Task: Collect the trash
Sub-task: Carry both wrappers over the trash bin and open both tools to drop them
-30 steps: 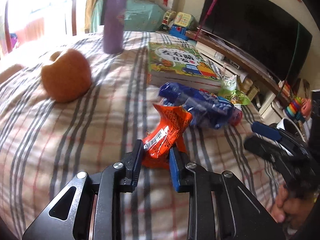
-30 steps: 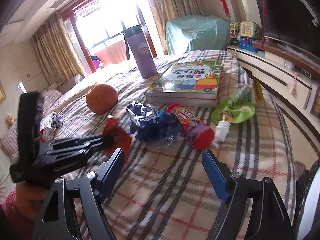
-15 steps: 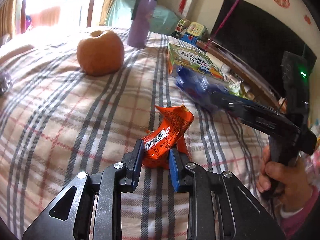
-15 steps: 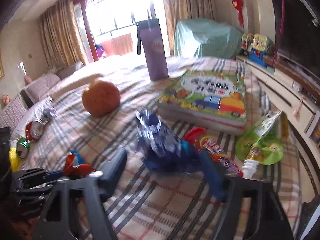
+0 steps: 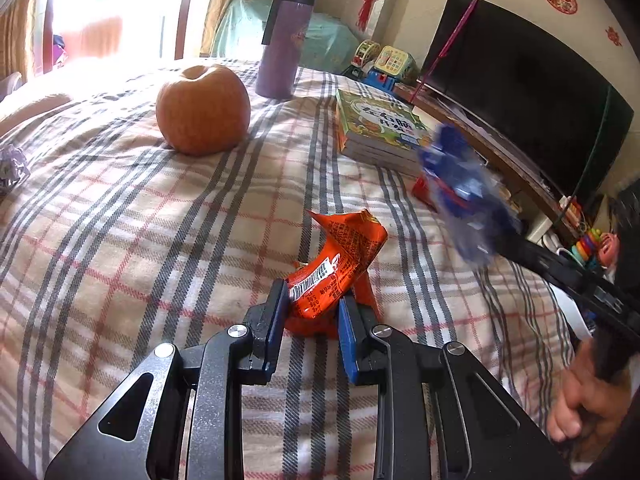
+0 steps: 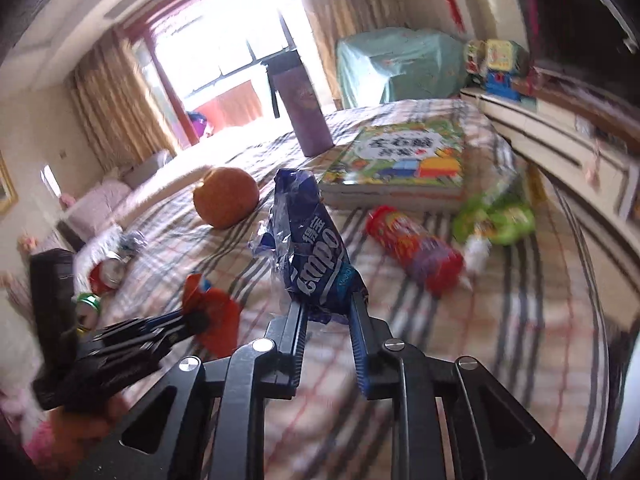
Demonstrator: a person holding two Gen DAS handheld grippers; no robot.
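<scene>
**Two wrappers gripped over the plaid cloth**

The widest thing in view is the beige cloth with grey and red checks point(image 5: 120, 240), spread flat and carrying everything else. On its far side lies a stack of picture books with a green illustrated cover point(image 6: 400, 160), and just beyond them stands a tall purple insulated bottle with a dark lid point(image 5: 282, 40), upright. Near the bottle sits a round orange-brown apple-shaped fruit point(image 5: 202, 110), resting on the cloth, well apart from both tools.

Now the trash. The right gripper point(image 6: 326, 312) has a crumpled dark-blue plastic snack wrapper with white lettering point(image 6: 310, 240) standing up between its blue pads; its jaws are closing and the pads already pinch the wrapper's lower end. In the left wrist view that same wrapper shows as a blue blur at the tip of the other tool, off the cloth.

The left gripper point(image 5: 312, 312) is clamped tight on a crumpled orange foil wrapper with a white barcode label point(image 5: 336, 268), squeezed between its two blue pads.

Loose on the cloth to the right: a red cylindrical snack packet point(image 6: 416, 248) lying on its side, and beside it a green pouch with a white spout point(image 6: 496, 220). A hand point(image 5: 584, 412) grips the right tool's handle.
</scene>
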